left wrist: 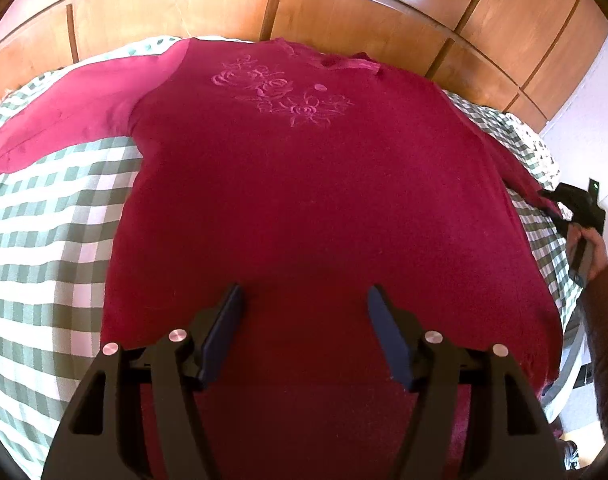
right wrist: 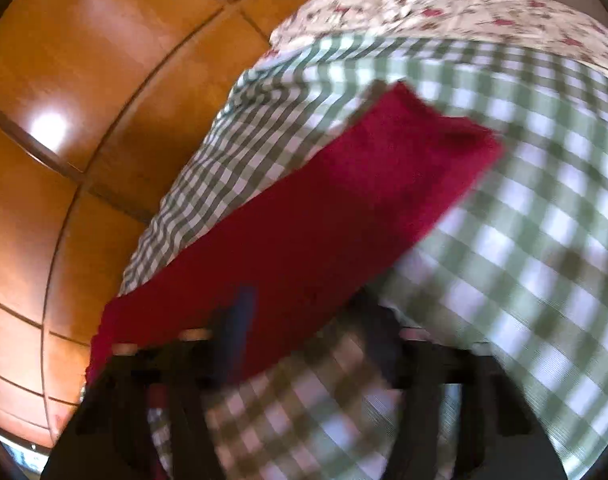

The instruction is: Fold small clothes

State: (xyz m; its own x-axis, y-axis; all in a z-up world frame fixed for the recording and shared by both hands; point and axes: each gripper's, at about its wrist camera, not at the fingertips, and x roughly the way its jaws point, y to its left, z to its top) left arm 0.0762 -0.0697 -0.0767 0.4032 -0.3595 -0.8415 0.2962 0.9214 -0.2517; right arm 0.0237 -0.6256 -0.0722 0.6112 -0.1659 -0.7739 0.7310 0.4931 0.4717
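**Red top spread flat, right sleeve about to be worked**

Over the lower half of the red top (left wrist: 304,200), the left tongs (left wrist: 304,312) hover with their jaws spread wide and nothing between them. Seen from the left wrist camera, the garment lies face up on the green-checked bedcover (left wrist: 51,216), its embroidered roses (left wrist: 279,92) toward the far wooden wardrobe (left wrist: 344,8). One sleeve stretches out to the left, flat on the checks. Laying it out this way likely gives straight edges to fold along. At the right edge, the right tongs (left wrist: 560,200) sit at the end of the other sleeve, held in the person's hand (left wrist: 592,244); whether they pinch the cloth cannot be told from here.

From the right wrist camera the picture is smeared by motion. The right sleeve (right wrist: 344,208) runs diagonally across the checked cover, its cuff end away from the camera, with a flowered fabric (right wrist: 444,4) beyond. The tongs' fingers are blurred, one dark blue finger (right wrist: 239,320) showing against the red cloth, so their state cannot be told. Folding that sleeve inward seems the step in hand.
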